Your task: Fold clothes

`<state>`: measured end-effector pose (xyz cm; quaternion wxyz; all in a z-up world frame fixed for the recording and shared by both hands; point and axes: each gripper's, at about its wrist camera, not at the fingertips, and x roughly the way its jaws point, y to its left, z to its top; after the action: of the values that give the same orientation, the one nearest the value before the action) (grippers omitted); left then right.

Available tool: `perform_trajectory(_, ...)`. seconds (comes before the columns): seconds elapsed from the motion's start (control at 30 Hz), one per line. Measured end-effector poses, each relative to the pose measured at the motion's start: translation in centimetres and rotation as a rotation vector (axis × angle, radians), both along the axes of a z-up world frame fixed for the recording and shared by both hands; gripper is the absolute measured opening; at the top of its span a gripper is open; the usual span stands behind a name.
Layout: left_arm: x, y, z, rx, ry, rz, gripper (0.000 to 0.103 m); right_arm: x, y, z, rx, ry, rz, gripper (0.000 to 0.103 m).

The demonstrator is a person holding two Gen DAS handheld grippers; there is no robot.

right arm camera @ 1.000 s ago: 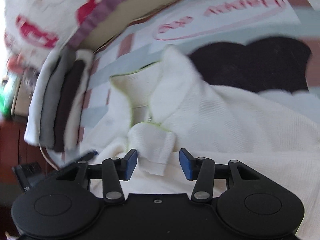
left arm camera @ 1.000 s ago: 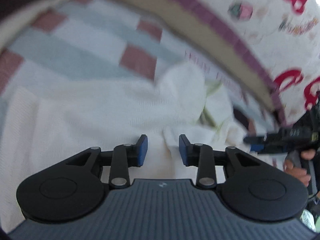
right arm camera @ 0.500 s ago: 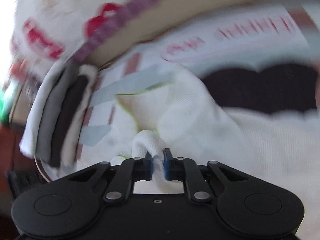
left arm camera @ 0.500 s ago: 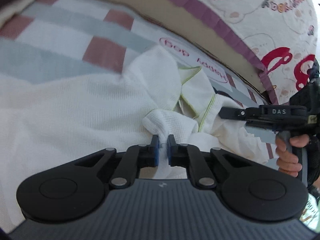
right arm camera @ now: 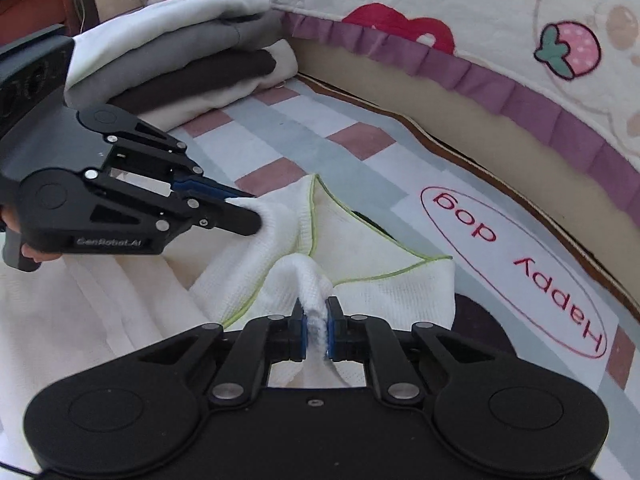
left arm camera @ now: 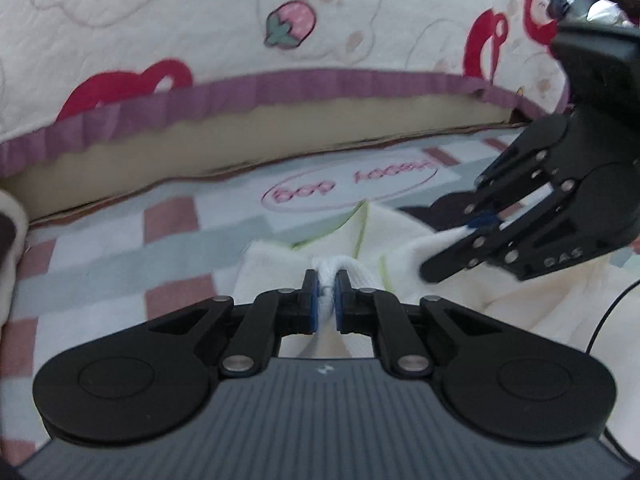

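Observation:
A white waffle-knit garment (right arm camera: 376, 280) with a thin green edge lies on the checked mat (right arm camera: 312, 136). My right gripper (right arm camera: 316, 334) is shut on a bunched fold of it. In the right wrist view my left gripper (right arm camera: 240, 210) comes in from the left, shut on another part of the same cloth. The left wrist view shows my left gripper (left arm camera: 325, 306) pinching a white fold of the garment (left arm camera: 280, 256), and my right gripper (left arm camera: 468, 228) at the right holding the cloth's other end. The stretch between the two grips is lifted off the mat.
A pile of folded clothes (right arm camera: 188, 48), white, grey and dark brown, sits at the mat's far left. A dark garment (right arm camera: 484, 332) lies under the white one. A quilted strawberry-print cover with a purple frill (left arm camera: 256, 92) rises behind the mat. A person's fingers (right arm camera: 24, 252) hold the left handle.
Both grippers shut on folds of the white garment, then lifted and swung toward the quilted cover. The cloth is now pulled up between them.

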<state>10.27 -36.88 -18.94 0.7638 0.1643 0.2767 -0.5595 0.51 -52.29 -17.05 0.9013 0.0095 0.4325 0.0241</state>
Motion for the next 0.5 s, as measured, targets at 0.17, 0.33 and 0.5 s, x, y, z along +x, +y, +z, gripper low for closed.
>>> perform_trajectory(0.17, 1.5, -0.8, -1.5, 0.052, 0.074, 0.086, 0.009, -0.4, 0.0, 0.1, 0.052, -0.022, -0.040, 0.011)
perform_trajectory(0.33, 2.9, 0.2, -1.7, 0.028, 0.186, 0.166, 0.012, -0.8, 1.1, 1.2, 0.112, -0.042, 0.037, 0.011)
perform_trajectory(0.5, 3.5, 0.8, -1.4, -0.013, 0.255, 0.132, 0.012, -0.8, 1.1, 0.9, 0.133, -0.014, 0.044, 0.011)
